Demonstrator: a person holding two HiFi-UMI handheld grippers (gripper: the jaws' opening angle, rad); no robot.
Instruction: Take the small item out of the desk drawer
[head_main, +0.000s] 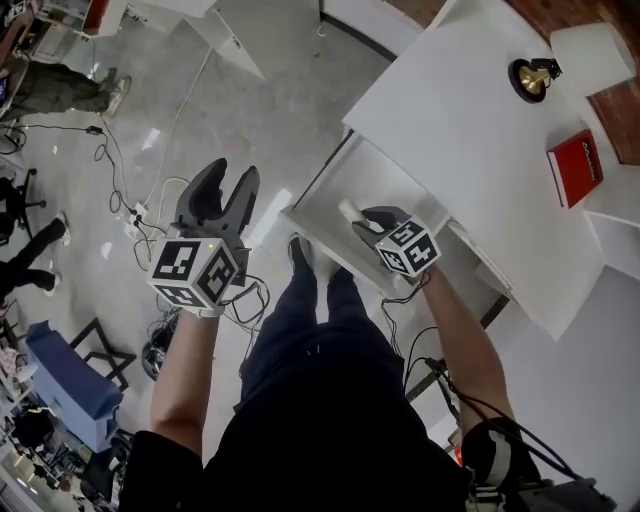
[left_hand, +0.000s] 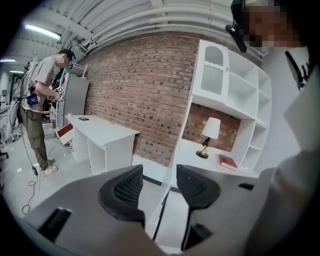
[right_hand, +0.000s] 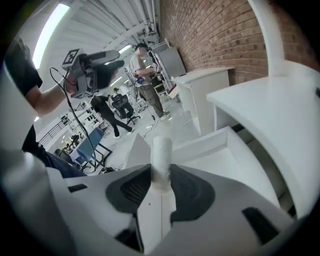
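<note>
The white desk (head_main: 450, 130) has its drawer (head_main: 330, 215) pulled out toward me. My right gripper (head_main: 362, 222) hangs over the drawer, shut on a small white cylinder (head_main: 349, 211) that sticks up between its pads. In the right gripper view that white cylinder (right_hand: 162, 160) stands clamped between the dark pads, with the drawer (right_hand: 225, 160) below and beyond. My left gripper (head_main: 222, 190) is off to the left over the floor, away from the desk, jaws open and empty. In the left gripper view the open left gripper (left_hand: 160, 192) frames the desk (left_hand: 210, 170) ahead.
A small brass lamp (head_main: 533, 78) with a white shade and a red book (head_main: 574, 167) sit on the desk's far end. Cables (head_main: 120, 190) trail over the grey floor at left. A blue bin (head_main: 70, 385) stands lower left. A person (left_hand: 42, 110) works at another white desk (left_hand: 100, 137).
</note>
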